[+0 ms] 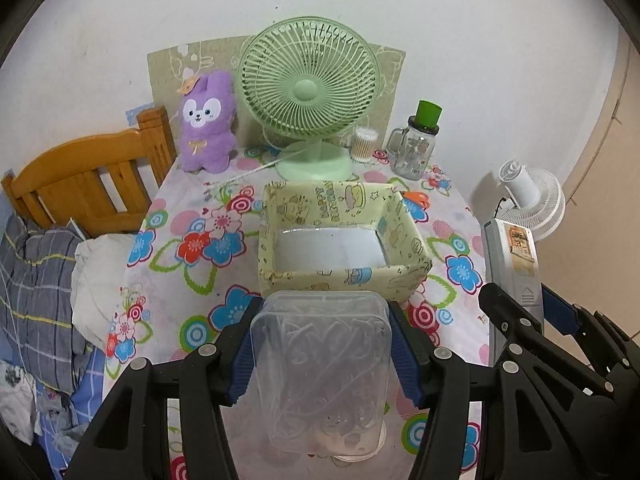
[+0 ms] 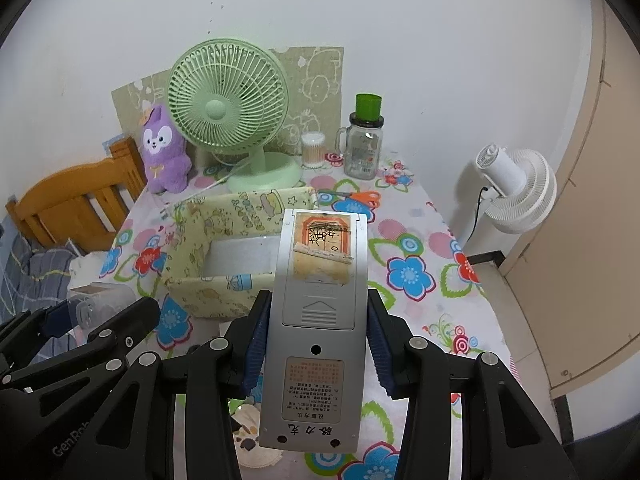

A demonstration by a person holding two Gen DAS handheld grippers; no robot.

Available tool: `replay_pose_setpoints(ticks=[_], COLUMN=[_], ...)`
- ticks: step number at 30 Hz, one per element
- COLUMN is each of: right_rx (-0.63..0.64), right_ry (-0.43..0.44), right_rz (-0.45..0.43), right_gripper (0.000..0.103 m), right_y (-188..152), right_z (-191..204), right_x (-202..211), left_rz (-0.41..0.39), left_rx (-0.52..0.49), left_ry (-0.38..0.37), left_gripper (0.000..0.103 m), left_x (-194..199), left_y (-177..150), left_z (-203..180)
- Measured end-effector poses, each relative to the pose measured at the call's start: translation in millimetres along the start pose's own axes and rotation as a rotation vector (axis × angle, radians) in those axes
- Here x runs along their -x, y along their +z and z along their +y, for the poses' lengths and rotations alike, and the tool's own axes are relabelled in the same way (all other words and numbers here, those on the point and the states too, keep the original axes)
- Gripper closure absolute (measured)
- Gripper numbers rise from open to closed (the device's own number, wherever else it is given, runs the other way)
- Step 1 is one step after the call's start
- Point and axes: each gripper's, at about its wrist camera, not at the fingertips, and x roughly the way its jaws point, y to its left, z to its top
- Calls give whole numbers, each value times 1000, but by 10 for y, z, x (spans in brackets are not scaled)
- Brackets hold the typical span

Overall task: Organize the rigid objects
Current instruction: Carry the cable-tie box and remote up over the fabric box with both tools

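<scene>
Clear box (image 1: 320,364) within left hand-held gripper (image 1: 322,344)

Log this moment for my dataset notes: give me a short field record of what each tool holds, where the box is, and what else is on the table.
left tool: shut on clear container
right tool: shut on remote, back side up
box: open, nothing visible inside, ahead of both tools
table: floral cloth
at back: green fan, purple plush, jar with green lid, cotton swabs
scissors: orange handles, behind box
</scene>
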Motion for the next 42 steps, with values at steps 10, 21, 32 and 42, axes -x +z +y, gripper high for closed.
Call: replay_pose_setpoints(ticks=[10, 21, 32, 42], right_rx=[13, 61, 83, 94], right_ry=[10, 63, 96, 112], right_rz=[-8, 6, 31, 60], right_gripper=[55, 55, 55, 55], right_y=[163, 492, 740, 877], right_z=[-10, -21, 17, 34], right_x=[-29, -360, -718, -1025], left_rz=[-29, -26, -15, 3], left_rx=[-6, 36, 54, 60], left_ry=[12, 46, 74, 84], left_gripper=[42, 42, 42, 42], left_x=[-16, -241, -524, -809], left_y=[151, 431, 666, 808], left_z=[-32, -34, 19, 48])
